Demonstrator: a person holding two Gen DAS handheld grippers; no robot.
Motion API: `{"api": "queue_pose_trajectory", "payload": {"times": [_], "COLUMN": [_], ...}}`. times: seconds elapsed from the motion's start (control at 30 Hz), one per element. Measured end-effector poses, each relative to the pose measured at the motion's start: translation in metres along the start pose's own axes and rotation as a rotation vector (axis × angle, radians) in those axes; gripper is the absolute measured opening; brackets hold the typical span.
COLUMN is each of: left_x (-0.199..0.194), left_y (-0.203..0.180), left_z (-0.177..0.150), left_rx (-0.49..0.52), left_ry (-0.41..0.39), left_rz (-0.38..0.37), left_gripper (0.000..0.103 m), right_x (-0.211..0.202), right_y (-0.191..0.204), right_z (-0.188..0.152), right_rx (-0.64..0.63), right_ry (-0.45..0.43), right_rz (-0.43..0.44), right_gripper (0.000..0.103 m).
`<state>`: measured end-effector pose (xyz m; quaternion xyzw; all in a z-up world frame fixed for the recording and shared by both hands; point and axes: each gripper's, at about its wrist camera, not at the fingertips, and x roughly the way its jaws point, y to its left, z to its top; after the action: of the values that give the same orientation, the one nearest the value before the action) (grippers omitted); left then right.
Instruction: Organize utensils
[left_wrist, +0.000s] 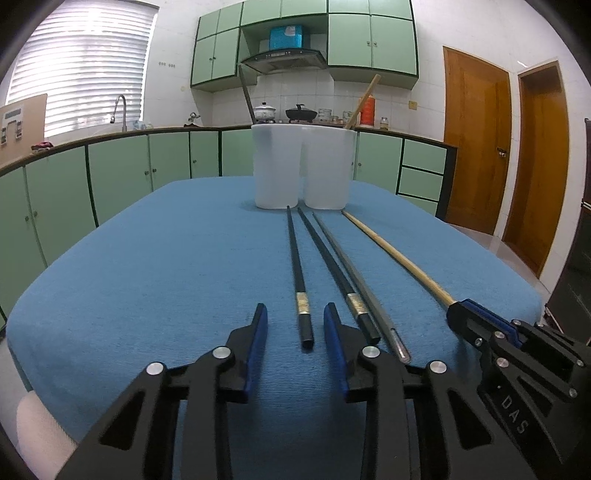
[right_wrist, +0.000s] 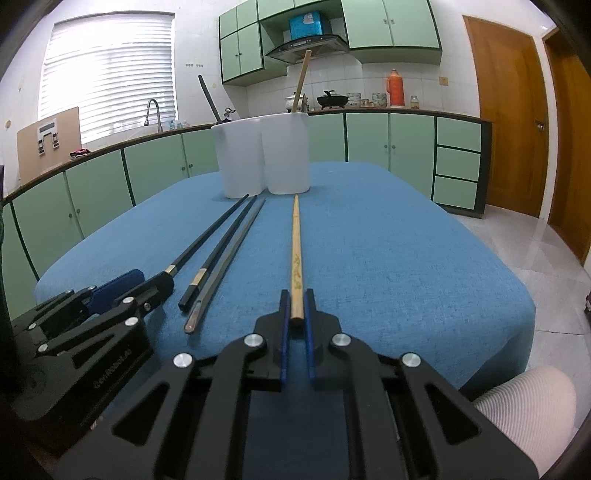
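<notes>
Blue cloth covered the tabletop (left_wrist: 147, 266), with a white two-compartment plastic holder (left_wrist: 303, 166) standing at its far side. Both tools pointed slightly downward toward it. The right gripper (right_wrist: 296, 317) pinched the near end of a light wooden chopstick (right_wrist: 296, 251) between its fingers. The left gripper (left_wrist: 295, 317) fingers stood apart around a black gold-banded chopstick (left_wrist: 296, 273), not touching.

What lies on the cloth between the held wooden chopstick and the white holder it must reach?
Nothing visible. The right tongs grip the wooden chopstick, and bare blue tablecloth runs ahead to the white holder; the dark chopsticks lie off to its left.
</notes>
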<state>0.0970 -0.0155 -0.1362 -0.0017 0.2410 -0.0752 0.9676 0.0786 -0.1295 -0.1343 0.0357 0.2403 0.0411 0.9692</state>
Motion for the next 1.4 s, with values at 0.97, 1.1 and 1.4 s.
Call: {"api": "queue_pose_trajectory", "payload": {"times": [0.97,1.1,1.4], "left_x": [-0.063,-0.072,-0.086], "left_y": [0.007,0.009,0.010], "left_z": [0.041,0.056,0.098], "left_rx": [-0.020,-0.026,-0.008], "left_ry": [-0.182,-0.228,-0.310], "left_rz": [-0.024,-0.029,-0.051], "left_gripper": [0.007,0.007,0.006], "right_x": [-0.042,-0.049,-0.059], "right_y": [-0.014,-0.019,-0.028], "right_z": [0.040,0.057,0.105], "right_rx": [-0.036,-0.035,-0.041], "right_ry": [-0.153,-0.180,-0.206], "right_rz": [-0.026,-0.015,0.015], "right_gripper": [0.006,0.006,0.006]}}
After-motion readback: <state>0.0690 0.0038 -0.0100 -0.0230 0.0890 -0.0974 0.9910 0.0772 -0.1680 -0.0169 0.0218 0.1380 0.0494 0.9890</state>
